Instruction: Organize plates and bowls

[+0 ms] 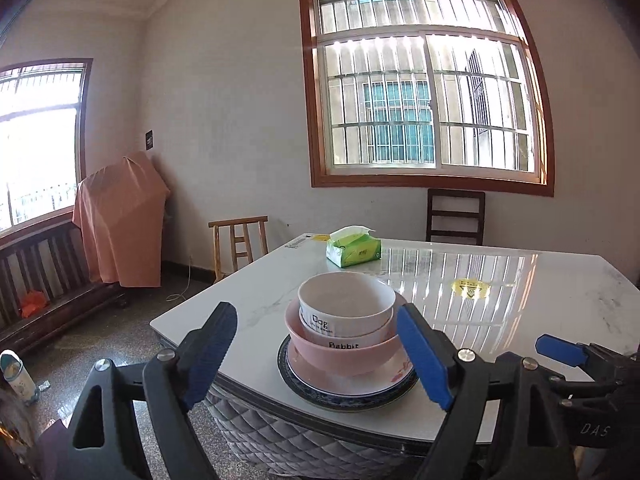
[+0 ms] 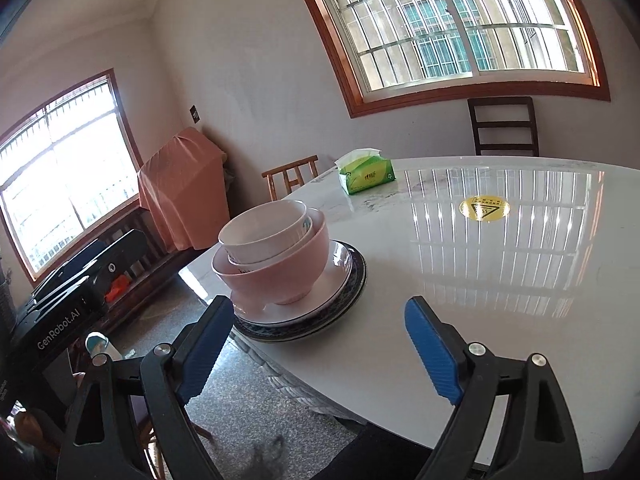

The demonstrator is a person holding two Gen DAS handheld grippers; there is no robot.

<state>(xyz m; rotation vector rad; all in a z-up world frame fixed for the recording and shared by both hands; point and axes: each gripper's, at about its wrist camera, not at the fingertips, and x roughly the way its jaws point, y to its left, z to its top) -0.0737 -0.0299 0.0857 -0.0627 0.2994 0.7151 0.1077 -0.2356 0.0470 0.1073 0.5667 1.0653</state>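
The stack (image 1: pixel 344 344) sat near the table's (image 1: pixel 540 320) front-left corner: a white bowl (image 1: pixel 346 300) nested in a second white bowl, that one in a pink bowl (image 1: pixel 340 358), all on a white plate over a blue-rimmed plate (image 1: pixel 320 394). Left gripper (image 1: pixel 316 354) stood released, jaws wide either side of the stack, gripping nothing. Right gripper (image 2: pixel 318 350) also gaped empty, over bare tabletop beside the stack. Stacking looked complete; the sound move seemed a straight pull-back clear of the rims, since the stack sat close to the edge. Tissue pack (image 1: pixel 353 251) lay well apart.
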